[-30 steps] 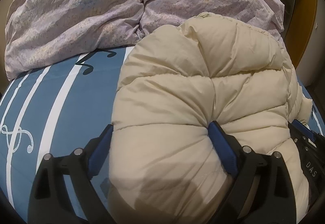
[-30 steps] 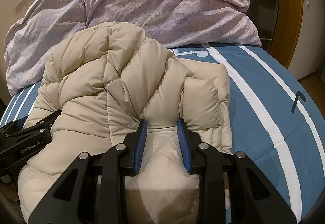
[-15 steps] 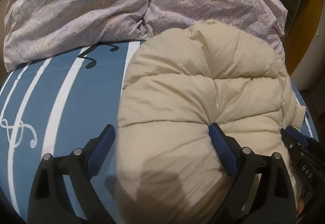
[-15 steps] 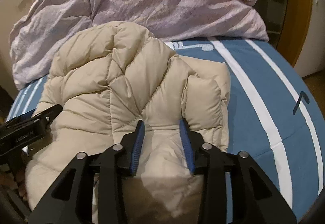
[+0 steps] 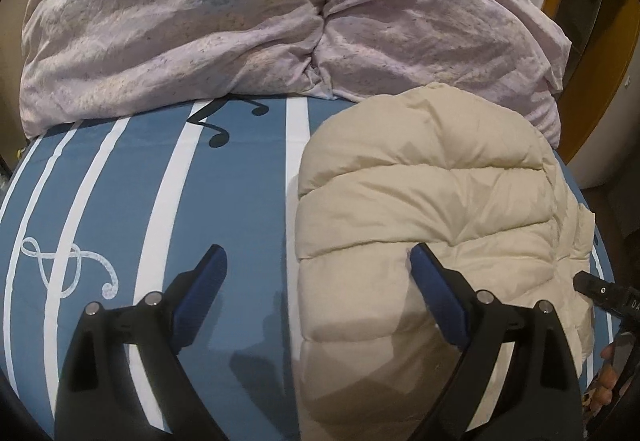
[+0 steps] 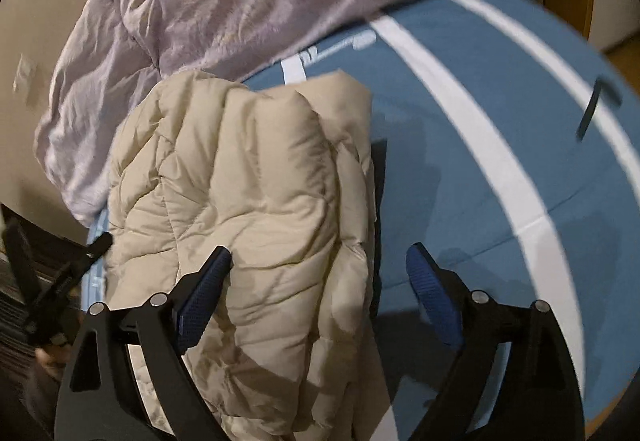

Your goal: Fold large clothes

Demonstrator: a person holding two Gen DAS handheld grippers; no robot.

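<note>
Now both hand-held grippers gape beside jacket [image 5: 432,201].

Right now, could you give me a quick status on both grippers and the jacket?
Left gripper open, right gripper open. Cream puffer jacket bundled on blue striped sheet, ungripped. Lilac duvet heaped behind.

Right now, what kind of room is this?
Most likely a bedroom: a cream puffer jacket lies on a bed with a blue striped sheet, and a crumpled lilac duvet is heaped at its far end.
</note>
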